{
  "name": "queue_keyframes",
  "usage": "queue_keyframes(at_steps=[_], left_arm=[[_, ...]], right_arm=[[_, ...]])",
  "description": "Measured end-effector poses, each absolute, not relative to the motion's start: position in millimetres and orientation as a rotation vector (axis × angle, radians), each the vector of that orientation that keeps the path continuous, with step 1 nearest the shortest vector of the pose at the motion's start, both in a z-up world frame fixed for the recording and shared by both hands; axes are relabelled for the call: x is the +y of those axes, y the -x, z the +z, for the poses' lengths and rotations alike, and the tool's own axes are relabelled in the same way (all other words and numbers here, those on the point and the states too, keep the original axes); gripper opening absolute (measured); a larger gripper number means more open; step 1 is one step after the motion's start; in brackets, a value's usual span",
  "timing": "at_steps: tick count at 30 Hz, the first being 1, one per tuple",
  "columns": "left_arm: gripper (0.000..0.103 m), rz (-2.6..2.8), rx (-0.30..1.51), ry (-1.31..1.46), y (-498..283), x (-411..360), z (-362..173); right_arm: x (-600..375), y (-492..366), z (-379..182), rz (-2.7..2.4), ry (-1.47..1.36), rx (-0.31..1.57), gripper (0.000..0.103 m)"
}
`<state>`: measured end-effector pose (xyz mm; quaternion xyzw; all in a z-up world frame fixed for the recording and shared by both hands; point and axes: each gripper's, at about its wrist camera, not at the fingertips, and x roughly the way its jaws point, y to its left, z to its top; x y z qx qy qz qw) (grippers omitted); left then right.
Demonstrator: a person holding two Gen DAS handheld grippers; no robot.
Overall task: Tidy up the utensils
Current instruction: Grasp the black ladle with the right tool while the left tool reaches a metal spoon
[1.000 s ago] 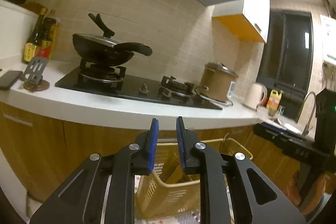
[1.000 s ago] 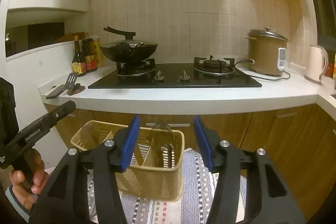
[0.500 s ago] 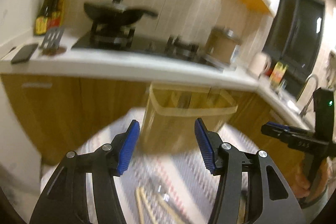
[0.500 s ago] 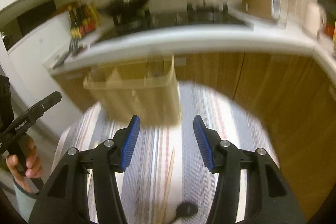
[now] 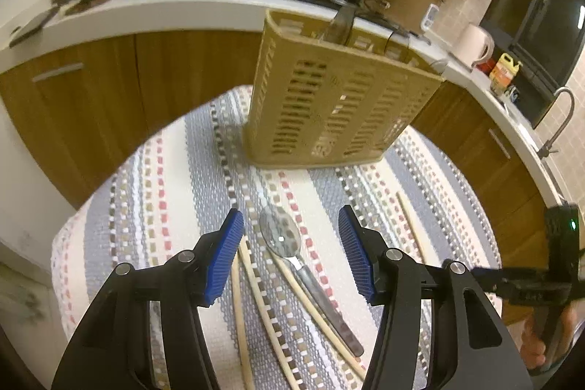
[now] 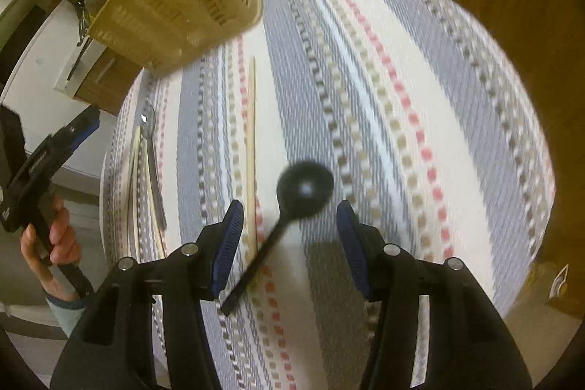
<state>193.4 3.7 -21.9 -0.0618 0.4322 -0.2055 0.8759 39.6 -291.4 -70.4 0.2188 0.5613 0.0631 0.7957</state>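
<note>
Steel spoon (image 5: 280, 236) mid-table, now under open left hand-held gripper (image 5: 290, 256) | black spoon (image 6: 305, 189) near table's front edge, under open right hand-held gripper (image 6: 289, 245) | both swung down from counter; pickups next, basket (image 5: 329, 108) at far edge

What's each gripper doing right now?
Left gripper: open, empty, above the metal spoon.
Right gripper: open, empty, above the black spoon.

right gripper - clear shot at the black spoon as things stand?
Probably yes. The right gripper is open, the black spoon lies between its jaws on the striped cloth; only a chopstick lies beside the handle.
</note>
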Motion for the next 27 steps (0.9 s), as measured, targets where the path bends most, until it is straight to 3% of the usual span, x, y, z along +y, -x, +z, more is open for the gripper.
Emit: queue_keyframes(at_steps=[14,19,27], left_arm=[[0.052,-0.376,1.016,0.174,-226.0,-7.7,-63.4],[0.052,-0.362,1.032,0.069,-230.6,-31.9,-71.2],[0.051,-0.31,1.028,-0.092,-229.3,-68.8,-79.9]], right_arm=[[-244.2,-49.3,-79.3,0.072,-0.258,1.182,0.049],[-243.3,-61.6,-78.8,0.057,-0.171,1.168,0.035],[-237.1,-70.0,-79.4,0.066,-0.041,1.145,0.033]])
